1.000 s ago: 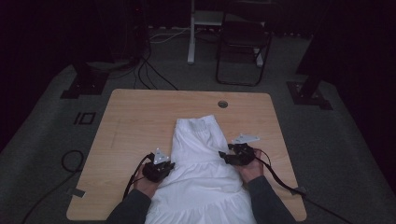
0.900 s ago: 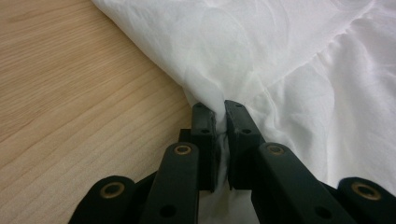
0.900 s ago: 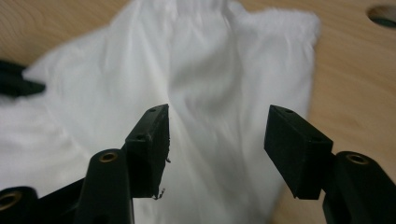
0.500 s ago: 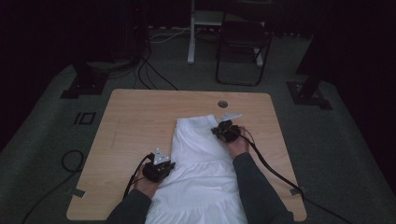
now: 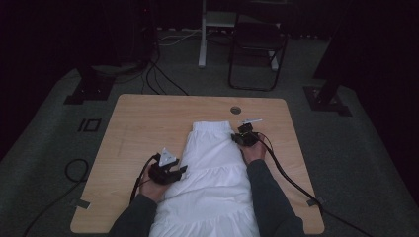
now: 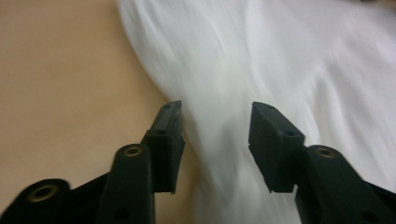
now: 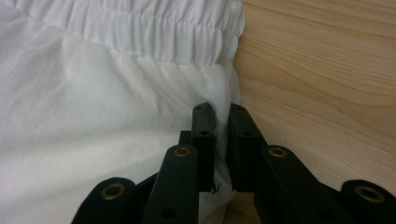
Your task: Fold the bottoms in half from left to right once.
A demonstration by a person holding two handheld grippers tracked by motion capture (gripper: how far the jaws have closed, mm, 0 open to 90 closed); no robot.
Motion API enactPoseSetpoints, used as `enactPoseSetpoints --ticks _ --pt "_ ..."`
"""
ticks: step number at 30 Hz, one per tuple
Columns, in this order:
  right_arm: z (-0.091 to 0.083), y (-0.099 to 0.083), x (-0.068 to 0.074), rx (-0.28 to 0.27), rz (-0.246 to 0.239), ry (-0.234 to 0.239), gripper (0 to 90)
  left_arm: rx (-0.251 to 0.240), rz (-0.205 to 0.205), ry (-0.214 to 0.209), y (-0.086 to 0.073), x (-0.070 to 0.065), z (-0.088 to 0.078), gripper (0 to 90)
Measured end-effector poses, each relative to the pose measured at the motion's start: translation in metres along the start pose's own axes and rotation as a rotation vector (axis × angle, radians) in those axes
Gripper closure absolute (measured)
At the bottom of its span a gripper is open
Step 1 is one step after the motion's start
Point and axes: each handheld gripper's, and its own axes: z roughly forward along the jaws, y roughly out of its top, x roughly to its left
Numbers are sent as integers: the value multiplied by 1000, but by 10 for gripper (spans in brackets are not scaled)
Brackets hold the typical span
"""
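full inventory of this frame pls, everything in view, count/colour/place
white skirt: 1, white, spread on the table from near edge to centre, gathered waistband at the far end
table: 1, light wood, centre; round grommet hole near its far edge
folding chair: 1, dark, on the floor beyond the table
white post: 1, beyond the table
cables: several, black, on the floor
left gripper: 1, black, jaws open at the skirt's left edge
right gripper: 1, black, pinching the skirt's right edge just below the waistband
forearms: 2, dark sleeves, entering from the bottom
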Motion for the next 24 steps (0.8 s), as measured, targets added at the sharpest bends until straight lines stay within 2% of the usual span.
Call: enactPoseSetpoints --ticks 2,4,5,6,7,8,9,11,12,13,15,16,18,21,24 --pt "0 0 1 -1 0 -5 823 -24 17 27 20 5 8 513" --pt "0 -1 1 -3 3 -8 823 -26 11 40 38 10 24 488" --pt "0 -1 1 -5 5 -8 823 -29 11 60 45 12 35 467" --pt "0 -1 1 -5 5 -8 823 -29 11 60 45 12 35 426" --pt "0 -1 1 -7 7 -9 823 -37 0 83 50 14 46 426" --pt "0 -2 1 -12 10 -7 823 -29 -23 83 53 17 64 389" --pt "0 -3 0 -18 17 -2 824 -2 -35 90 53 19 79 391" --pt "0 -3 0 -22 20 -2 826 42 -61 107 48 22 96 395" --pt "0 -3 0 -22 20 -2 826 42 -61 107 48 22 96 413" --pt "0 -4 1 -22 21 -4 828 81 -84 101 40 25 107 413" --pt "-2 -6 3 -27 17 -5 840 55 -95 63 32 25 104 636" --pt "-3 -8 5 -29 19 -2 842 55 -94 68 30 24 102 699" --pt "-6 -14 9 -36 23 15 844 55 -96 75 26 22 96 737" --pt "-15 -24 19 -29 2 24 846 51 -125 65 16 19 84 744" --pt "-25 -38 30 -32 -13 42 847 52 -126 61 5 10 71 746"
